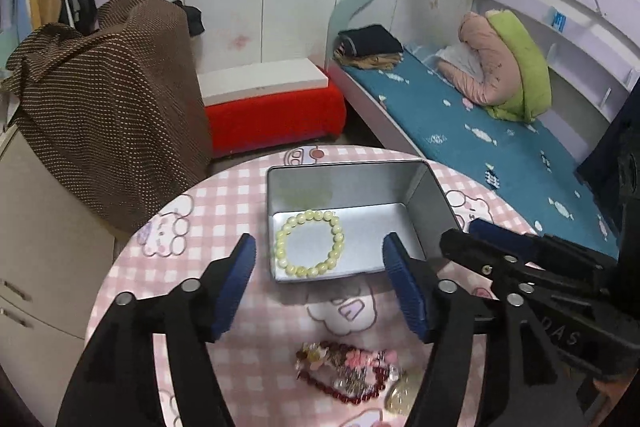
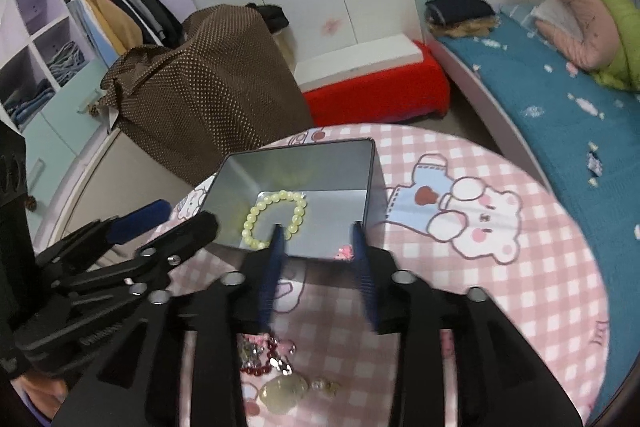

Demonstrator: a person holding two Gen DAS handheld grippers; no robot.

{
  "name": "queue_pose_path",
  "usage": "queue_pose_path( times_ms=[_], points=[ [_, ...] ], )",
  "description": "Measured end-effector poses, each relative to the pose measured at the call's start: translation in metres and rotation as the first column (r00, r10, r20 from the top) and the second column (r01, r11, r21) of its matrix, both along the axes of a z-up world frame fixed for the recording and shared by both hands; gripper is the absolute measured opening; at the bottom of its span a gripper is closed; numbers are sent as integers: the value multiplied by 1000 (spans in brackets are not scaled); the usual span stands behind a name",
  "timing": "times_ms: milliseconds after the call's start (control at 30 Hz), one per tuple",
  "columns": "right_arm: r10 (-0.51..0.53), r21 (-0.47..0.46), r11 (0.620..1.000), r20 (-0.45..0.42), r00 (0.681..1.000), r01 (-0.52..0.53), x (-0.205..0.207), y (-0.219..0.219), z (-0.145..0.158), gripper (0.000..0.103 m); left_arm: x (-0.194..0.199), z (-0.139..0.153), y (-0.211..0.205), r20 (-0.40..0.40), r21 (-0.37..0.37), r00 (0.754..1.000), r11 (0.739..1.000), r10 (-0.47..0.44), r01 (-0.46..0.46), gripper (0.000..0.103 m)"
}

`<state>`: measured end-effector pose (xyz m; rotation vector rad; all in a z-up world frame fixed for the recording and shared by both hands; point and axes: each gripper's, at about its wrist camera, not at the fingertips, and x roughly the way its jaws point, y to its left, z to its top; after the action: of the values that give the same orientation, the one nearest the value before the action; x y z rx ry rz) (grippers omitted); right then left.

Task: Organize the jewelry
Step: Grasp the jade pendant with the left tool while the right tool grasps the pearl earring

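An open silver tin box stands on the round pink checked table. A pale yellow bead bracelet lies flat inside it. A heap of jewelry with dark red beads, pink charms and a pale round pendant lies on the table in front of the box. My left gripper is open and empty above the gap between box and heap. My right gripper is open and empty, fingertips at the box's near edge. It also shows in the left wrist view.
A brown dotted cloth covers furniture behind the table on the left. A red bench with a white box stands behind. A bed with a blue sheet lies to the right. Shelves with clothes stand at the far left.
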<state>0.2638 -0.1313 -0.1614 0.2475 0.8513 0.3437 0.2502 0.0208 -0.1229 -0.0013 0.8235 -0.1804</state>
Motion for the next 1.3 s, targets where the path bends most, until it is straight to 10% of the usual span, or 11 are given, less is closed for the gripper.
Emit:
queue_pose_path(
  times_ms=[567, 1067, 1300],
  points=[
    [30, -220, 975, 47, 998, -19, -91, 1, -29, 52, -97, -39, 10, 26, 36, 999, 998, 45, -46, 71],
    [105, -313, 944, -5, 994, -101, -89, 25, -67, 52, -113, -74, 10, -24, 9, 999, 999, 47, -46, 71],
    [134, -296, 946, -7, 991, -130, -80, 28, -68, 34, -108, -80, -1, -36, -10, 999, 1000, 26, -27, 71]
  ],
)
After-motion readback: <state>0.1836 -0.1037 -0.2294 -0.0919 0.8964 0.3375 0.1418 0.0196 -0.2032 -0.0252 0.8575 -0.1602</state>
